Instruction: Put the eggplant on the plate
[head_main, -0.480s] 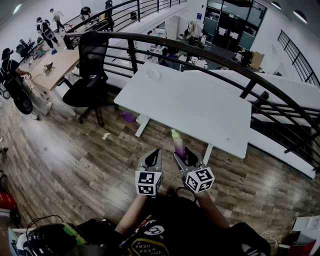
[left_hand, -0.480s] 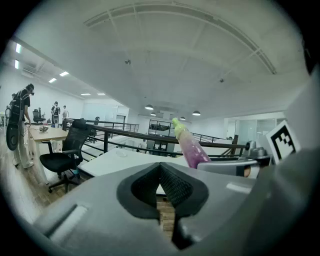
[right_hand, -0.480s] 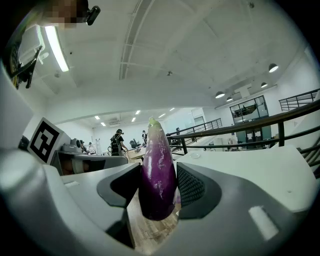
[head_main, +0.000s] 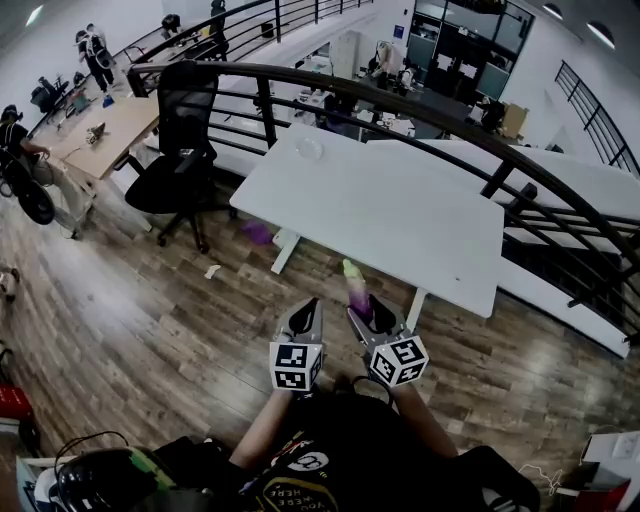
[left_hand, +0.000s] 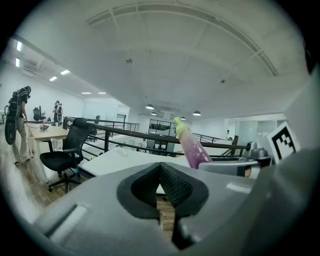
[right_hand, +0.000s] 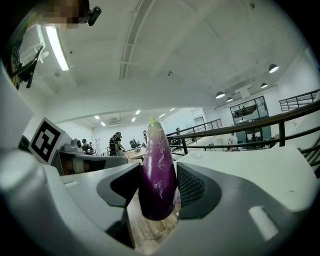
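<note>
Wooden floor (head_main: 150, 320) underfoot, white table (head_main: 400, 215) ahead, railing (head_main: 440, 118) beyond. Since the previous frame only the people at far left have shifted; my claws have not. My right claw (head_main: 368, 306) is clamped on the eggplant (head_main: 355, 285), green tip toward the table. My left claw (head_main: 307, 308) is closed, empty. The plate (head_main: 308, 148) sits at the table's far corner, well apart.
</note>
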